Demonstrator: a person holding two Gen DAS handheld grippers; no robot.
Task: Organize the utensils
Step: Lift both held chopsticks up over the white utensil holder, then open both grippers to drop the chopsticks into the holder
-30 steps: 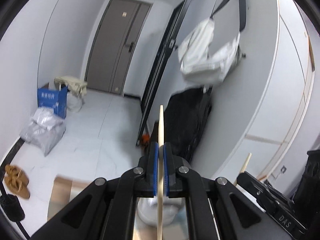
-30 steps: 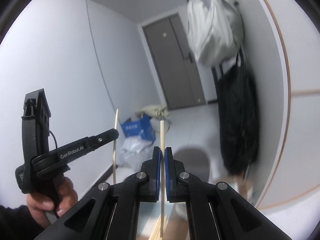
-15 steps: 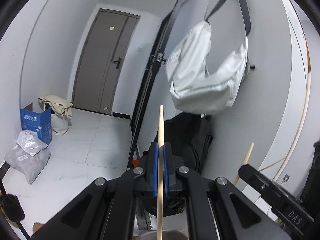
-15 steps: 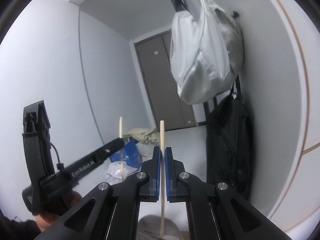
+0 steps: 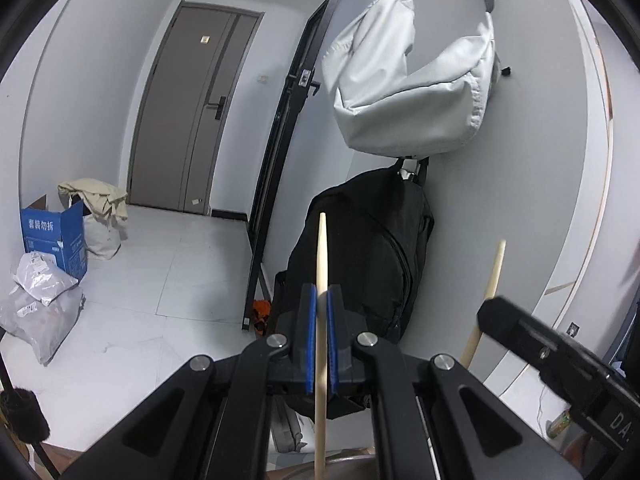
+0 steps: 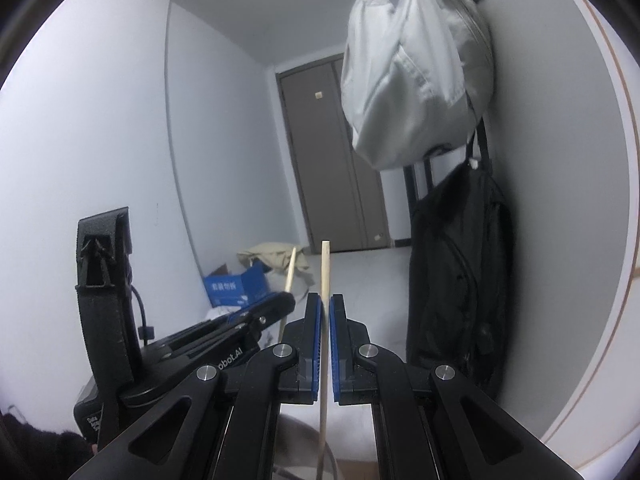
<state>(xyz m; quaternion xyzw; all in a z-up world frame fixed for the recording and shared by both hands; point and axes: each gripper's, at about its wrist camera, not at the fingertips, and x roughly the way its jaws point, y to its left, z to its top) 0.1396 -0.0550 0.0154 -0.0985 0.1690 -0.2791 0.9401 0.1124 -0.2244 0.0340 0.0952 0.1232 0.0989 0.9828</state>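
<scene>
- Currently mid-carry, by judgement: left black two-finger gripper (image 5: 319, 334) pinching a pale wooden chopstick (image 5: 321, 276) between blue pads (image 5: 311, 340), stick upright and projecting beyond the fingertips.
- Likewise on the right: right black two-finger gripper (image 6: 325, 340) clamped on a second pale wooden chopstick (image 6: 325, 280), blue-lined jaws pressed against the shaft on both sides.
- Both sticks raised well above the work surface, pointing toward the hallway rather than down at any container.
- Next move, as a judgement: lower both tips toward the rounded grey vessel rim (image 5: 344, 465) at the bottom edge, keep the shafts near vertical, release only once the lower ends are inside.
- Identity of that vessel not determinable; only a sliver visible.
- Left wrist view only: right-hand stick (image 5: 491, 280) seen from the side, emerging above the other tool's black body (image 5: 560, 360); also a grey door (image 5: 188, 112) with its handle and a black rack frame (image 5: 280, 152).
- Right wrist view only: left tool's body with printed lettering (image 6: 230, 354) and its stick (image 6: 289, 276) just beside the right stick, close to parallel.
- Common to both views: white fabric bag (image 5: 408, 80) hung over a black backpack (image 5: 368, 264).
</scene>
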